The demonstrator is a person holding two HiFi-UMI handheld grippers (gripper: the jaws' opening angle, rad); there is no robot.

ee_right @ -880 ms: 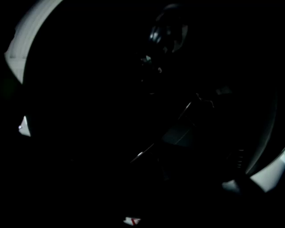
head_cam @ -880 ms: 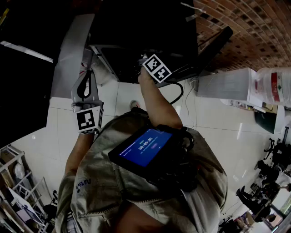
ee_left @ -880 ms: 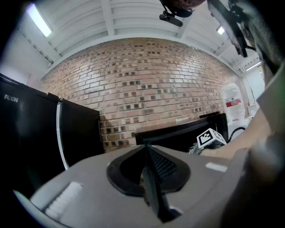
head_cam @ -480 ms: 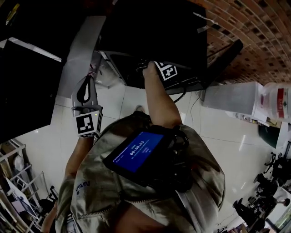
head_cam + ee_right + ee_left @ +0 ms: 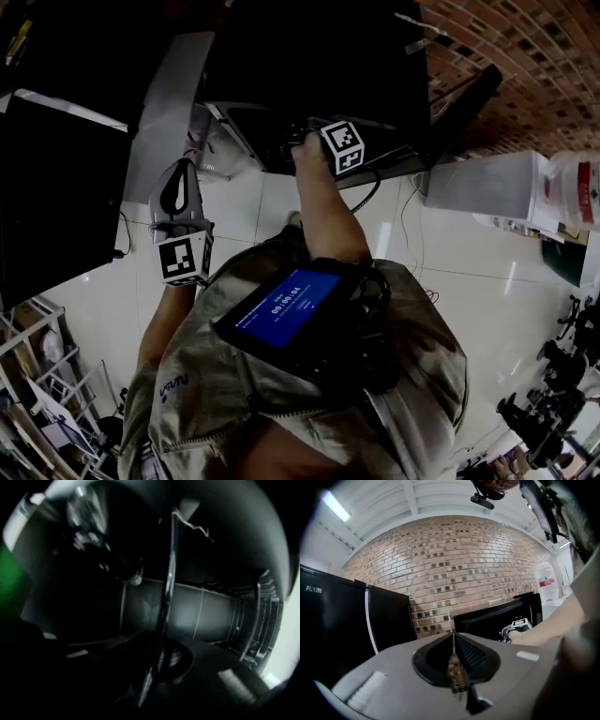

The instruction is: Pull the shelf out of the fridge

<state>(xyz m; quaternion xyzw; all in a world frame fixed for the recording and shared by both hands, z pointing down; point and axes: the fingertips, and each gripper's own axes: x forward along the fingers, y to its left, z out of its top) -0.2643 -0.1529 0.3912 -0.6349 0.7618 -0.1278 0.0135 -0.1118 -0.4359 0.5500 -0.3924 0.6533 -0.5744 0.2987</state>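
Now right gripper (image 5: 157, 665) clamped on shelf (image 5: 168, 573) edge inside fridge (image 5: 309, 56) — left gripper (image 5: 453, 665) jaws together, empty.

Brick wall (image 5: 454, 559), white tiled floor (image 5: 487, 281)

We read this as a workshop or test lab, not a home: bare brick wall (image 5: 454, 564), white tiled floor (image 5: 469, 281), black fridges (image 5: 389, 616) standing side by side, strip light (image 5: 336, 506) overhead, wire racks (image 5: 37, 375), water-cooler bottle (image 5: 574, 192).
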